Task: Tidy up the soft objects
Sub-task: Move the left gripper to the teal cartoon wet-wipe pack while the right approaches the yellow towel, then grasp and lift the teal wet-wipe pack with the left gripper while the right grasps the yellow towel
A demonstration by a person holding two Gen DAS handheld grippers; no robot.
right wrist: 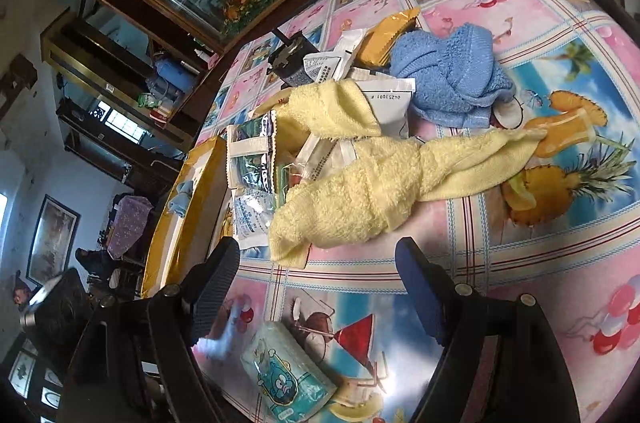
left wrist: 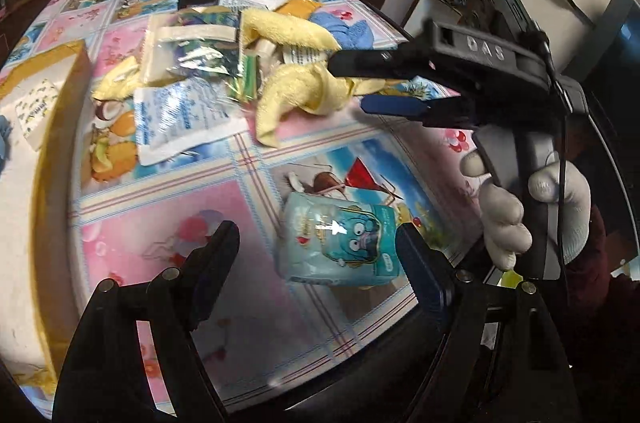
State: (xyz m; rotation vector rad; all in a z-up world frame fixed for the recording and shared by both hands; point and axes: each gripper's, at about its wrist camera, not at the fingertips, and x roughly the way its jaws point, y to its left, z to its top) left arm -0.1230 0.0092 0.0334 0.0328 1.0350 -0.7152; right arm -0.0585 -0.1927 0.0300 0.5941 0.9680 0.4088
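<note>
Your left gripper (left wrist: 316, 243) and right gripper (right wrist: 316, 263) both hold jaws apart, empty. Only the right wrist view shows the blue towel (right wrist: 448, 75) whole; the left shows your gloved hand (left wrist: 528, 207).

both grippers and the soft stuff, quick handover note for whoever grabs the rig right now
Left gripper: open, empty, over the blue tissue pack.
Right gripper: open, empty, fingers pointed at the yellow towel.
Blue towel lies behind it, among the plastic packets.
Cardboard box at the left holds a white packet and something blue.
Done: little, judging by the pile.
Left: both towels, tissue pack, packets.
</note>
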